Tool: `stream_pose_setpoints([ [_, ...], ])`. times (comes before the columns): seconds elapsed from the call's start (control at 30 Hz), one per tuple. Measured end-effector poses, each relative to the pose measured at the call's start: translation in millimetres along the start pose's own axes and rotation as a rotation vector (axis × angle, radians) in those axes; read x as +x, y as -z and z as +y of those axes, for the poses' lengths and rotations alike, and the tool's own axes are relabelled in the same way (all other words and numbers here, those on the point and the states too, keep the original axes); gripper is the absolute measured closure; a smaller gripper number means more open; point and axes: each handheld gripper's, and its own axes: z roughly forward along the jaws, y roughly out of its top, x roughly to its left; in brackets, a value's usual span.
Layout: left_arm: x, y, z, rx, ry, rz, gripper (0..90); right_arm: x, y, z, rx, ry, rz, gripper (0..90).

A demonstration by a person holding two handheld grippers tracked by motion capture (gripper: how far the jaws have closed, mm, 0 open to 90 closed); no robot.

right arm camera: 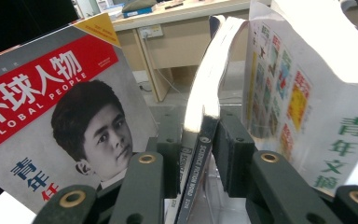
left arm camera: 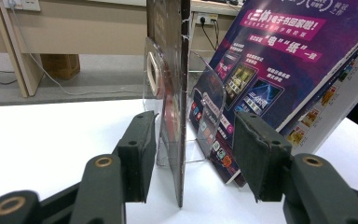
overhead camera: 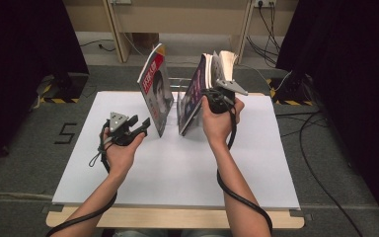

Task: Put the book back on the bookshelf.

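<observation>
On clear rack (left arm camera: 209, 93), magazines (overhead camera: 155, 91), right gripper (right arm camera: 198, 149) jaws clamping one, left gripper (left arm camera: 193, 158) jaws wide.

High cam looks fwd/down over worktop (overhead camera: 177, 168); both gripper cams sit close along own jaws, sharing the magazines (overhead camera: 154, 89).

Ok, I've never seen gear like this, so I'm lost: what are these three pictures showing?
A person holds hand-held tongs in each hand. One picture looks down from above the table. The other two come from cameras riding on the tongs, looking along their black jaws. On the white board stands a clear rack with magazines. The left tongs sit open around the red magazine's edge, not pressing. The right tongs are closed on the purple magazine.
</observation>
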Motion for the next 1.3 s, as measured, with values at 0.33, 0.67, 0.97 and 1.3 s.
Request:
stream_pose_setpoints([
  [0.33,2.0,2.2,0.4,-0.003,0.000,0.003,49.0,12.1,-4.4,5.1,0.008,0.045,0.012,74.1],
  [0.67,3.6,1.4,-2.0,0.003,0.002,0.005,49.0,26.6,-9.7,10.0,0.020,0.110,0.041,74.5],
  [0.97,3.7,1.5,-1.9,0.003,0.004,0.001,49.0,44.1,-15.0,13.1,0.033,0.194,0.076,74.6],
  [1.3,6.1,1.6,-2.2,0.005,0.006,0.003,48.9,59.1,-19.7,11.5,0.032,0.238,0.108,74.1],
])
